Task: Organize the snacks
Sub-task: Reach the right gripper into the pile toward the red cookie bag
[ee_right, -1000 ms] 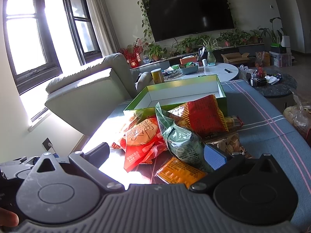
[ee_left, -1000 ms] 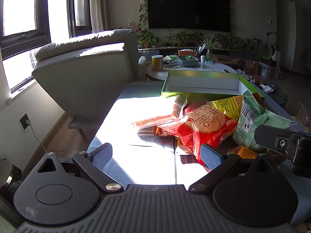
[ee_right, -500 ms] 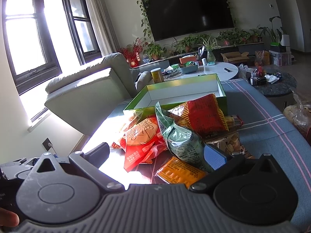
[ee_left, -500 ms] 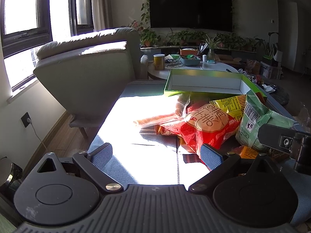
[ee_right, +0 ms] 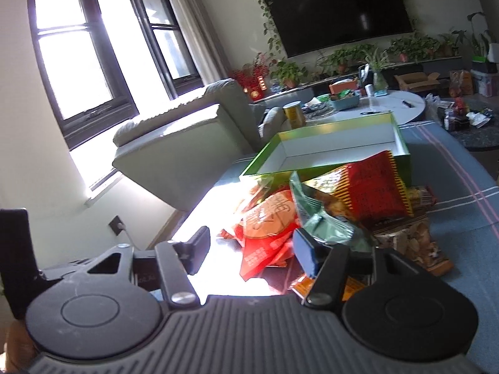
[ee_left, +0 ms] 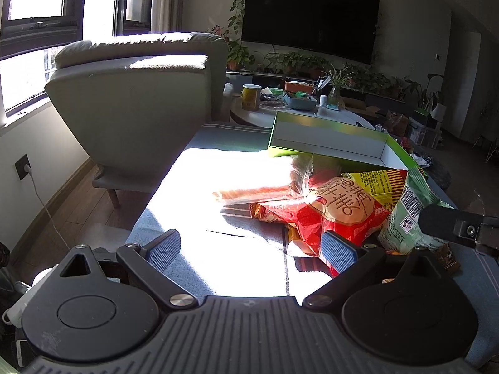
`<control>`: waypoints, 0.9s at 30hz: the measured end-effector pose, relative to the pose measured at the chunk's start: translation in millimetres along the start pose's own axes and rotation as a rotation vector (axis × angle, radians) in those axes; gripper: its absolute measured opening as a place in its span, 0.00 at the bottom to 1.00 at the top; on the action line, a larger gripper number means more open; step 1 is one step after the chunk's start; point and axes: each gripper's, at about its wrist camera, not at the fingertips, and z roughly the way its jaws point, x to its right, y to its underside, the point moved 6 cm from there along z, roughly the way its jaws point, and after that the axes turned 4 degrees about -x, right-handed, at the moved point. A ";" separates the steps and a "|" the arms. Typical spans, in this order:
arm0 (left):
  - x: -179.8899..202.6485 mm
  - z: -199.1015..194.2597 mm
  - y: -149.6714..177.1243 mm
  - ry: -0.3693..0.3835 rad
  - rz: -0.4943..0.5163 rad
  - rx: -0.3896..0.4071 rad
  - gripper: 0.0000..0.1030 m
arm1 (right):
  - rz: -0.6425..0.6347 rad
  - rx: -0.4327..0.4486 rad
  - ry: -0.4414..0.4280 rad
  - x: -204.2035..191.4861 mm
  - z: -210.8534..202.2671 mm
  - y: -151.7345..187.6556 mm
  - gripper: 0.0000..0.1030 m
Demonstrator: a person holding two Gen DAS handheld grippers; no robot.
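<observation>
- left gripper (ee_left: 251,249): jaws spread wide, nothing between the blue pads, hovering over the sunlit patch of the blue cloth table (ee_left: 199,249)
- right gripper (ee_right: 252,249): jaws apart, nothing clamped; the right pad sits close against the pale green bag (ee_right: 324,221), can't tell if it touches
- in the left wrist view the other gripper's dark finger pokes in from the right edge, in front of the pale green bag
- orange packet (ee_right: 352,285) lies flat on the cloth, nearest item in the pile, partly hidden behind the right gripper's linkage
- red bag with round tan label (ee_left: 340,215) lies just past the left gripper's right pad, slumped on the table in full sun
- clear-wrapped long snack (ee_left: 255,193) lies left of the red bag, sticking out toward the bright patch
- pale green bag stands tilted, right of the red bag, barcode facing the left camera
- red and yellow striped bag (ee_right: 371,193) rests on top of the pile, leaning on the box front wall
- brown printed packet (ee_right: 411,243) at the right edge of the pile
- green box (ee_right: 336,137), white inside, no snacks in it, sits directly behind the pile
- beyond the table: grey armchair (ee_left: 140,106) to the left, round white table (ee_right: 402,106) with a yellow can (ee_right: 294,113), wall TV (ee_right: 340,9) above a row of plants
</observation>
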 end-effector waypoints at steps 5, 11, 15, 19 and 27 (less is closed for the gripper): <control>-6.4 17.6 -1.9 0.029 -0.033 -0.039 0.93 | -0.089 -0.021 -0.019 -14.9 25.6 -14.5 1.00; 4.7 34.3 -3.9 0.093 0.001 -0.069 0.93 | -0.035 -0.093 0.063 4.4 72.3 -34.0 1.00; 21.3 45.9 -9.1 0.152 0.037 -0.083 0.93 | -0.073 -0.106 0.147 17.6 83.9 -45.9 1.00; 39.8 55.9 -14.7 0.190 0.079 -0.096 0.93 | -0.068 -0.129 0.102 20.6 85.4 -52.5 1.00; 48.7 70.4 -17.3 0.194 0.105 -0.125 0.93 | -0.082 -0.195 -0.073 -3.3 84.5 -60.3 1.00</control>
